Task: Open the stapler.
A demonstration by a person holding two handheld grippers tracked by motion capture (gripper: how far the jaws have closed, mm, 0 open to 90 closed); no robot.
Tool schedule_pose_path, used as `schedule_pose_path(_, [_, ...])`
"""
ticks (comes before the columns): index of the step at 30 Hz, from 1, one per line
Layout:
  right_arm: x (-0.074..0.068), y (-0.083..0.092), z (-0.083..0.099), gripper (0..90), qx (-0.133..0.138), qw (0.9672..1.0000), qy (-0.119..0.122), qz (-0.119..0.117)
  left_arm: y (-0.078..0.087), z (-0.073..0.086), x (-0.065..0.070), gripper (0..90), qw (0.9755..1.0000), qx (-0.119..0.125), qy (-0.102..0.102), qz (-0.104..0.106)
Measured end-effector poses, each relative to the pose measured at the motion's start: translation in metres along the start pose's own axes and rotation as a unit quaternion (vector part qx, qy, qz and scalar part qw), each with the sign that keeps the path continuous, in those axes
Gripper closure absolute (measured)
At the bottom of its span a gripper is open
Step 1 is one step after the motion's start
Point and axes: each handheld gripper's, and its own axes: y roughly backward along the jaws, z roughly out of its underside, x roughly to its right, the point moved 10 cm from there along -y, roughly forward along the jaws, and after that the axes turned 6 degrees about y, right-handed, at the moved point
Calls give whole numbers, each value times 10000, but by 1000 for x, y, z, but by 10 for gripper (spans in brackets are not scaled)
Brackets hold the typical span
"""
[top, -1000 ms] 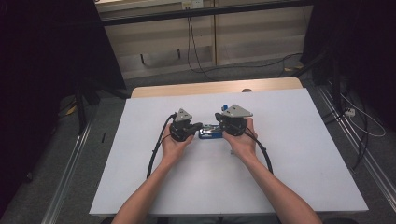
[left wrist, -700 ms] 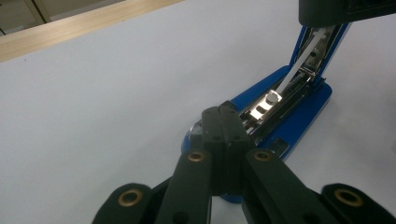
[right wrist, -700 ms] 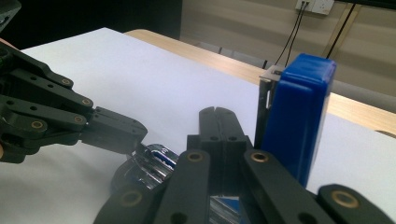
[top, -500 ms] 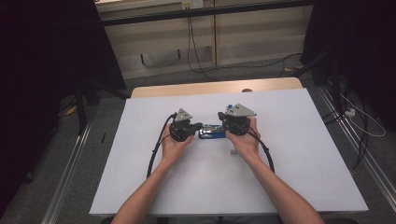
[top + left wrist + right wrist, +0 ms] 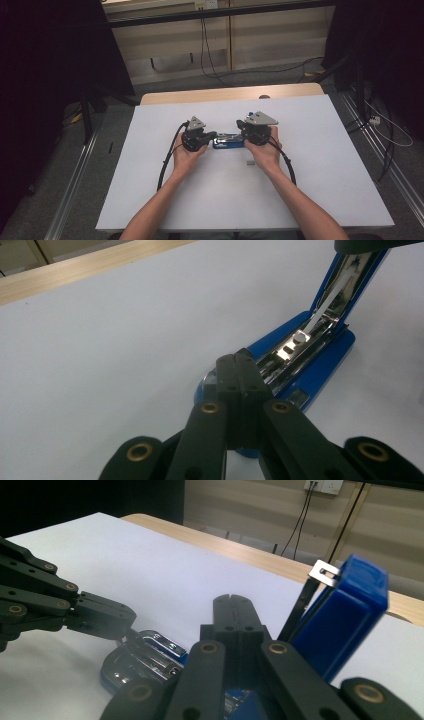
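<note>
A blue stapler (image 5: 228, 141) is lying on the white table (image 5: 150, 175), about midway across it and a little toward the far side, between the two grippers. It is lying lengthwise from left to right. Its blue top cover (image 5: 345, 615) is standing swung up and open at the right end, and the shiny metal staple channel (image 5: 295, 347) is lying exposed along the blue base.

The left gripper (image 5: 214, 135) is sitting in the person's left hand (image 5: 186, 156) just left of the stapler and pointing right toward it. In the left gripper view its two black jaws are pressing flat against each other with nothing between them, and their tips are resting at the left end of the stapler, over the metal channel; whether they are actually touching it I cannot tell.

The right gripper (image 5: 240, 136) is sitting in the person's right hand (image 5: 264, 152) at the right end of the stapler. In the right gripper view its jaws are likewise closed tight together and holding nothing, and they are reaching in beside the raised cover, just left of it, above the base.

A small grey piece (image 5: 250, 162) is lying on the table just near of the right hand
</note>
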Motion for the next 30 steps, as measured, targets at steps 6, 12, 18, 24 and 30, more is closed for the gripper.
schedule_pose_path(6, [0, 0, 0, 900, 8, 10000, 12, 3, 0, 0, 0, 900, 10000, 34, 31, -1])
schedule_pose_path(12, [0, 0, 0, 900, 4, 10000, 13, 0, 0, 0, 0, 900, 10000, 28, 18, 18])
schedule_pose_path(18, [4, 3, 2, 900, -4, 10000, 23, 59, 0, 0, 0, 900, 10000, 24, 7, 16])
schedule_pose_path(24, [9, 6, 4, 900, -8, 9999, -13, 103, 0, 0, 0, 900, 10000, 26, 2, 21])
schedule_pose_path(30, [13, 7, 3, 900, 40, 9999, -11, 159, 0, 0, 0, 900, 10000, 26, 13, 16])
